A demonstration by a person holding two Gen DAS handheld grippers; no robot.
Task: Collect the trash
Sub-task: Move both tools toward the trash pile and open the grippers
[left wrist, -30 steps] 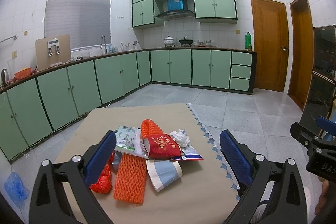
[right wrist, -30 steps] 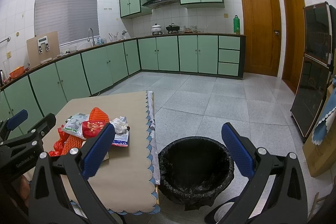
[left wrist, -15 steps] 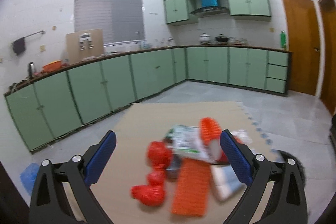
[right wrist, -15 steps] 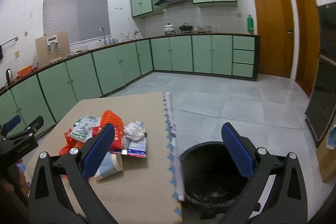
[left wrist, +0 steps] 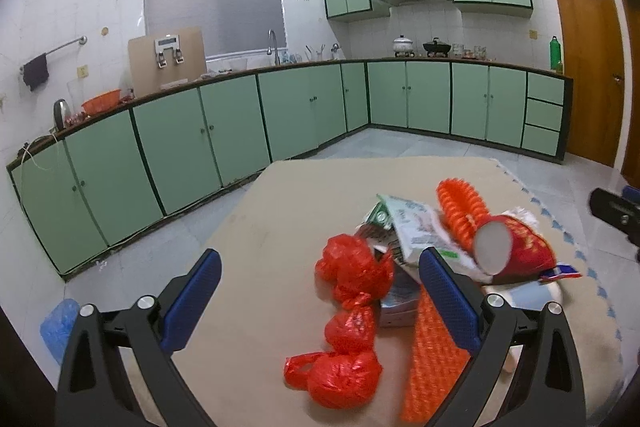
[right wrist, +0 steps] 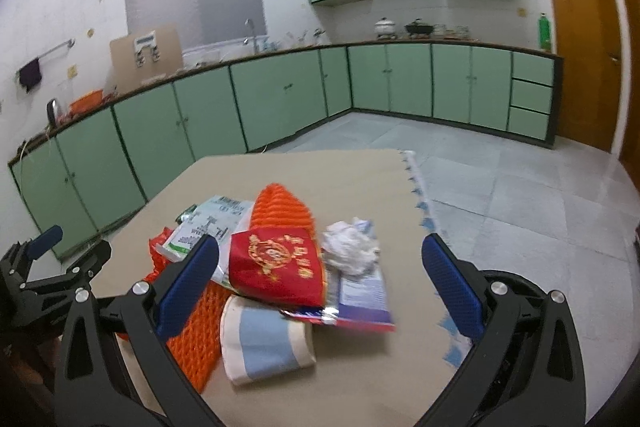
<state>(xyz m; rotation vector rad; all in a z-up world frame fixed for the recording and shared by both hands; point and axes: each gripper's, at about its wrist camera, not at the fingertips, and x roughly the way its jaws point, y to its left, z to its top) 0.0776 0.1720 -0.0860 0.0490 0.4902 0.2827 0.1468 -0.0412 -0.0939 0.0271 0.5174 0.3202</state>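
Nothing is collected yet, I judge: the trash pile (right wrist: 280, 267) sits whole on the bench (right wrist: 360, 179), near its right edge. My left hand-held gripper (left wrist: 320, 301) and right hand-held gripper (right wrist: 320, 279) both gape wide, empty, facing it.

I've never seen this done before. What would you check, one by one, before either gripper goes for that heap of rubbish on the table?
1. Left gripper open and empty: ok.
2. Right gripper open and empty: ok.
3. Red plastic bag lies between the left fingers' line of reach: ok.
4. Crumpled white paper loose on top, easy to pick first: ok.
5. Grippers apart from each other: ok; the left one shows at the right view's far left.
6. Bin in sight for dropping: cannot tell; neither view shows it clearly.
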